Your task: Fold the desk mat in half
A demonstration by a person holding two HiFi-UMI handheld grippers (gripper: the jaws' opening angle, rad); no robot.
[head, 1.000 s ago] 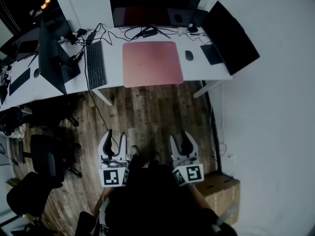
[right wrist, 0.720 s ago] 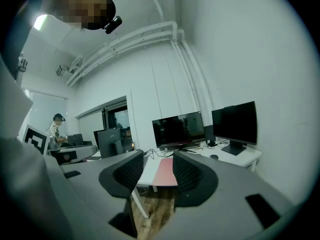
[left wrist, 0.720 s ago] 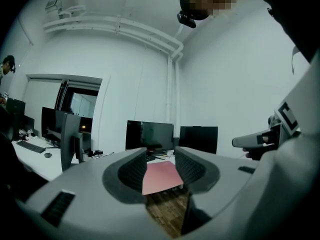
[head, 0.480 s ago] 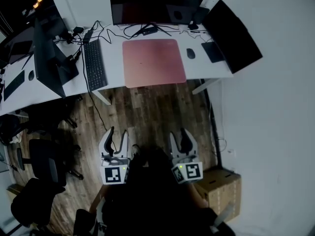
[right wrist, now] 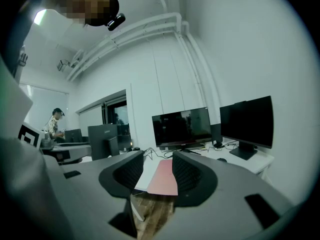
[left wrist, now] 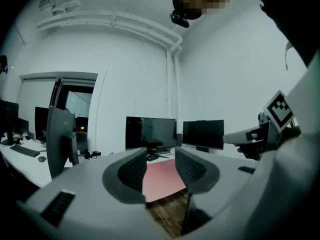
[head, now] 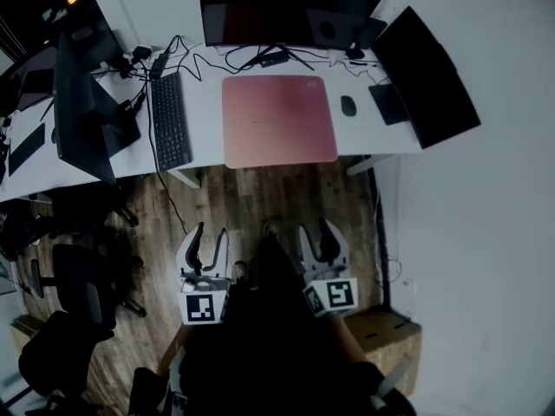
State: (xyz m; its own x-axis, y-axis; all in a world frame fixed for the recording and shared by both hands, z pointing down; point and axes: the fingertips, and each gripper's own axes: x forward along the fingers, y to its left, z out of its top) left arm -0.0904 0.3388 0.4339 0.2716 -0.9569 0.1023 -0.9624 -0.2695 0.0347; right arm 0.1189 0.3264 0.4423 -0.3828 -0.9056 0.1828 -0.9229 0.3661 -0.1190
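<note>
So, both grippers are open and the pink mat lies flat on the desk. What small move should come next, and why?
Probably step forward and bring both grippers to the near edge of the desk mat. The left gripper and right gripper hang open and empty over the wooden floor, well short of the desk, and the mat lies flat, not yet folded.

A white desk [head: 201,146] carries a flat pink rectangular mat [head: 278,120], a black keyboard [head: 171,121] at its left and, seemingly, a dark mouse [head: 348,106] at its right
</note>
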